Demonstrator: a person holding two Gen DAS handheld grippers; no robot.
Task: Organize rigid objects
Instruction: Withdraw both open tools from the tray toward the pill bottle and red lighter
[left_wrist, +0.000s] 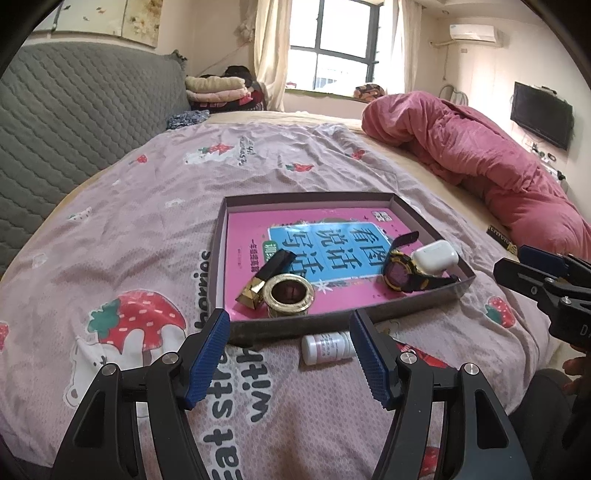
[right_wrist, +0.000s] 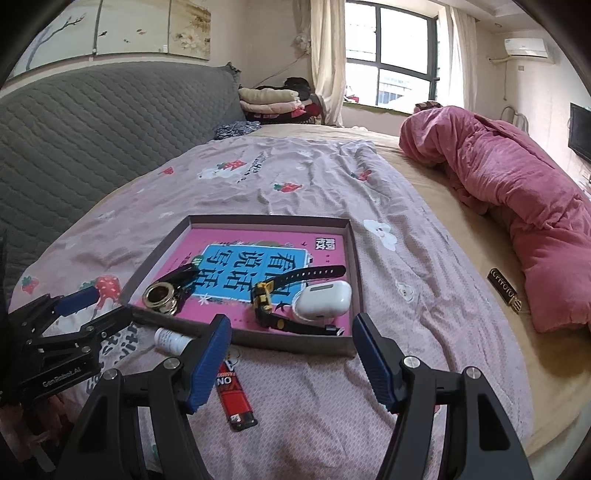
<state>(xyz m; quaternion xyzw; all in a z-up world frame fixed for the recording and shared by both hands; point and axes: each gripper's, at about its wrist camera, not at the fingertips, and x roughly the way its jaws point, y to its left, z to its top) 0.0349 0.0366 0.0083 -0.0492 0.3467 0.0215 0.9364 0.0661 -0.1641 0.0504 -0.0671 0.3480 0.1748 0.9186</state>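
A shallow grey box lies on the bed with a pink book in it. On the book lie a gold ring-shaped object, a black and gold tube, a black and gold watch and a white earbud case. A small white bottle lies in front of the box. A red lighter lies beside it. My left gripper is open just above the bottle. My right gripper is open above the lighter.
A pink quilt is bunched along the right of the bed. A small black and gold item lies beside it. A grey padded headboard is at the left. Folded clothes are stacked at the far end.
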